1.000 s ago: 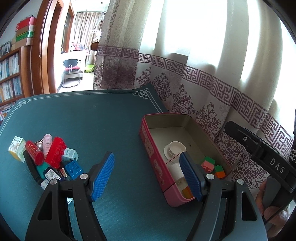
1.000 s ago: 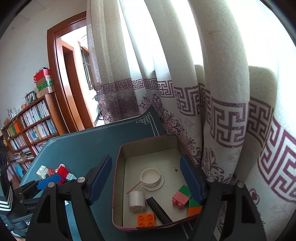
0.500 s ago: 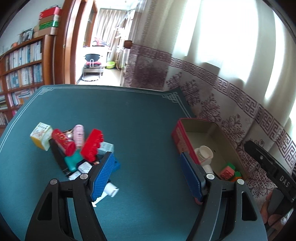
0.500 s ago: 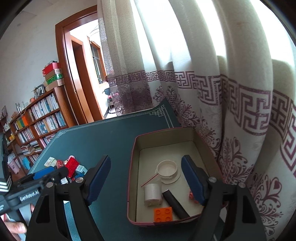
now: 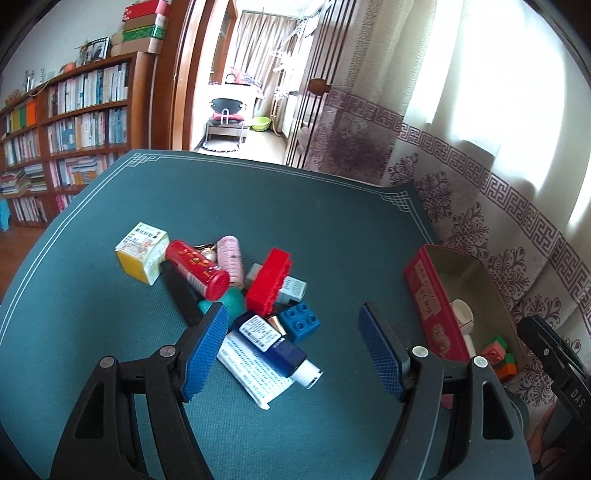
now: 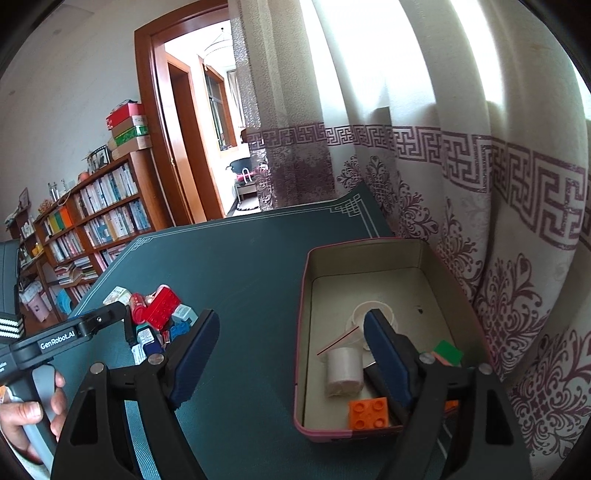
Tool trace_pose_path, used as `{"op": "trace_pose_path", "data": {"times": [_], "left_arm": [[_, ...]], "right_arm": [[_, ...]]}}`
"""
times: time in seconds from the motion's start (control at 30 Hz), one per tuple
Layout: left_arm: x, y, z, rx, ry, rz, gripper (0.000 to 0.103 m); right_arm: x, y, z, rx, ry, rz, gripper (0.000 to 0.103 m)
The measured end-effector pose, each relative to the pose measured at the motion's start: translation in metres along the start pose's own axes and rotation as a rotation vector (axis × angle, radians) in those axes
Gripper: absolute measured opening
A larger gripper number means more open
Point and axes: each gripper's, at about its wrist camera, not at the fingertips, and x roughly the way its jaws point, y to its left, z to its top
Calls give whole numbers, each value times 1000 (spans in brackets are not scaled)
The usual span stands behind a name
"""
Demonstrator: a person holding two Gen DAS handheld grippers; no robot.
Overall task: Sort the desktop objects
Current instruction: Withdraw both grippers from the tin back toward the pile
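Here, ribbed blue fingers (image 5: 207,347) flank studded plastic bricks (image 5: 269,282) on felt.

We note a wooden bookshelf (image 5: 70,122) packed with books along the left wall, with stacked boxes (image 5: 142,24) in red, green and brown on its top. Just right of it a wooden door frame (image 6: 155,122) opens to a bright room where we see a green basin (image 5: 260,123) on the floor. Pale curtains (image 6: 424,129) with a purple key-pattern band hang at the right.
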Motion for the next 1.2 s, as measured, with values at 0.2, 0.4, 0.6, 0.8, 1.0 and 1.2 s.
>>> {"op": "trace_pose_path", "data": {"times": [0.2,0.4,0.6,0.8,1.0,1.2], "left_arm": [[13,7,-6,-17,42,21,76],[35,4,-13,-5,87,55,76],[57,3,-18,7,129,105,76],[66,6,-20,34,145,148,76],[66,19,-22,13,161,113,76],[56,25,-26,43,162,135,76]], "right_arm": [[7,10,-6,-25,21,17,84],[11,18,-12,-46,37,29,84],[17,23,-17,-58,58,39,84],[24,29,-23,-72,82,47,84],[29,34,-29,-84,98,49,84],[31,36,-31,-88,109,54,84]]}}
